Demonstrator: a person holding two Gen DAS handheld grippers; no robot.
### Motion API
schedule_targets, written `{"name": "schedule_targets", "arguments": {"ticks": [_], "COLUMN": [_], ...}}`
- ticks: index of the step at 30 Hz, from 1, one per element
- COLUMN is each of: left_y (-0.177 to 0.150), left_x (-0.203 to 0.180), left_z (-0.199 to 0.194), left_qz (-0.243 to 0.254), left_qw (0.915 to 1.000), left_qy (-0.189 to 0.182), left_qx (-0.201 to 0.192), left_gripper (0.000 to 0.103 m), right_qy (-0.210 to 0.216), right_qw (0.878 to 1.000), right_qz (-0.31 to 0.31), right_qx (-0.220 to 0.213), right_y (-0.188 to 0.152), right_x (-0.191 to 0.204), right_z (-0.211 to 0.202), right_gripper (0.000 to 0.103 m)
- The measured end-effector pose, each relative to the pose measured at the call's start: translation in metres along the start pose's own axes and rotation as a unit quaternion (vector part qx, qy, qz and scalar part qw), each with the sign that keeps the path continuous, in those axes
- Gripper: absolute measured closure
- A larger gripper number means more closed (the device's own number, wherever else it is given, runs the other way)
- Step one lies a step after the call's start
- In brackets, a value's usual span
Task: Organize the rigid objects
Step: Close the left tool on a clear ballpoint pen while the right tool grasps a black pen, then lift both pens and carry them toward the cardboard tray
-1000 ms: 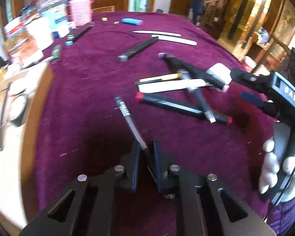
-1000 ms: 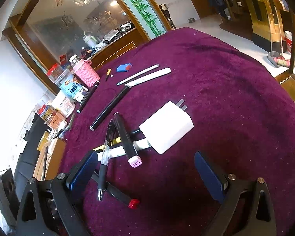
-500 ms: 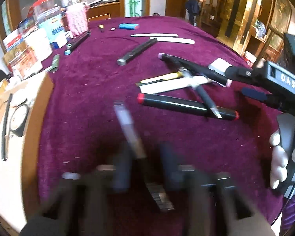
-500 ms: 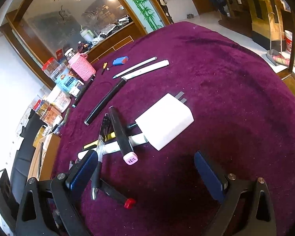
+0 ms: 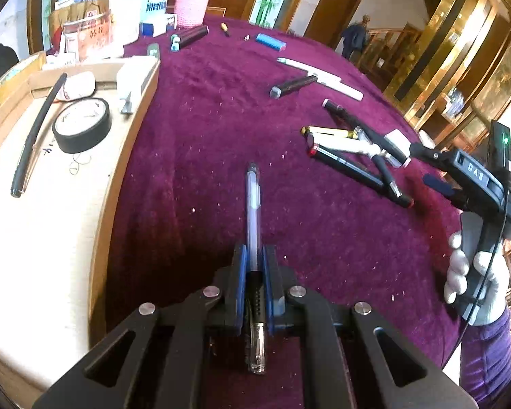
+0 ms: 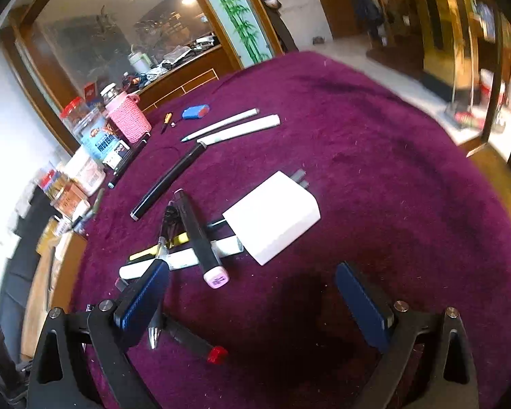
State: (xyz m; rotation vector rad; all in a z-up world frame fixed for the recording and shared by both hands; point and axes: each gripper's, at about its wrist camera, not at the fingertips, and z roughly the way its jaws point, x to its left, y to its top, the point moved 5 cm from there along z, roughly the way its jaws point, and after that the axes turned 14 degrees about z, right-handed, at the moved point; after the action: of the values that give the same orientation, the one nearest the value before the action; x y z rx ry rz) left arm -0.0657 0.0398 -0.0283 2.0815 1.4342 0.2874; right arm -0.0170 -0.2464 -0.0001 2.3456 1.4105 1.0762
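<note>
tray (image 5: 133,156): black tape roll (image 5: 81,125), black pen (image 5: 37,136), white block (image 5: 133,81) | left tool (image 5: 253,255) clamps clear pen (image 5: 253,204) above the bench (image 5: 221,109), now swung nearer the tray | right tool (image 6: 252,289) open over markers (image 6: 201,238), white charger (image 6: 272,218), barely moved

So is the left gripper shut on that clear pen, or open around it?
Shut on it. The left gripper has both blue pads pressed against the clear pen, whose barrel sticks out ahead over the purple cloth.
</note>
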Motion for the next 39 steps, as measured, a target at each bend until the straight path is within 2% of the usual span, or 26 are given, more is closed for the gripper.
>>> {"name": "schedule_targets", "arguments": {"ticks": [6, 8, 10, 12, 14, 15, 17, 19, 22, 25, 29, 35, 39], "left_y": [-0.002, -0.003, -0.003, -0.003, -0.004, -0.004, -0.004, -0.004, -0.004, -0.004, -0.005, -0.003, -0.001], "left_x": [-0.004, -0.005, -0.003, -0.002, 0.000, 0.000, -0.001, -0.005, -0.008, -0.004, 0.000, -0.002, -0.002], "left_z": [0.000, -0.001, -0.001, -0.001, -0.001, -0.001, -0.001, -0.001, -0.001, -0.002, -0.004, -0.021, -0.029], "left_qz": [0.015, 0.018, 0.015, 0.011, 0.006, 0.004, 0.009, 0.021, 0.030, 0.018, 0.004, 0.003, -0.006], "left_qw": [0.9997, 0.9996, 0.9996, 0.9996, 0.9996, 0.9996, 0.9996, 0.9994, 0.9990, 0.9993, 0.9992, 0.9965, 0.9950], "left_qy": [0.010, 0.013, 0.010, 0.004, -0.001, -0.003, 0.001, 0.013, 0.023, 0.012, 0.002, -0.011, -0.024], "left_qx": [-0.016, -0.019, -0.021, -0.024, -0.026, -0.027, -0.027, -0.025, -0.025, -0.030, -0.039, -0.083, -0.097], "left_gripper": [0.094, 0.094, 0.094, 0.094, 0.094, 0.094, 0.094, 0.094, 0.094, 0.094, 0.094, 0.094, 0.094], "right_qy": [0.010, -0.001, -0.011, -0.021, -0.036, -0.043, -0.059, -0.069, -0.071, -0.063, -0.032, 0.010, 0.034], "right_qw": [0.996, 0.993, 0.992, 0.991, 0.989, 0.989, 0.987, 0.984, 0.984, 0.986, 0.991, 0.995, 0.995], "right_qz": [-0.094, -0.117, -0.122, -0.116, -0.113, -0.121, -0.133, -0.141, -0.143, -0.134, -0.112, -0.089, -0.083], "right_qx": [0.010, 0.023, 0.044, 0.069, 0.087, 0.075, 0.075, 0.079, 0.080, 0.073, 0.061, 0.041, 0.032], "right_y": [-0.009, -0.007, -0.006, -0.008, -0.012, -0.013, -0.017, -0.020, -0.022, -0.020, -0.017, -0.017, -0.021], "right_x": [0.062, 0.080, 0.089, 0.092, 0.094, 0.096, 0.100, 0.100, 0.099, 0.096, 0.094, 0.091, 0.092], "right_z": [-0.012, 0.001, 0.021, 0.043, 0.061, 0.062, 0.066, 0.068, 0.066, 0.058, 0.040, 0.010, -0.009], "right_gripper": [0.017, 0.025, 0.042, 0.052, 0.054, 0.054, 0.065, 0.090, 0.092, 0.092, 0.092, 0.092, 0.092]}}
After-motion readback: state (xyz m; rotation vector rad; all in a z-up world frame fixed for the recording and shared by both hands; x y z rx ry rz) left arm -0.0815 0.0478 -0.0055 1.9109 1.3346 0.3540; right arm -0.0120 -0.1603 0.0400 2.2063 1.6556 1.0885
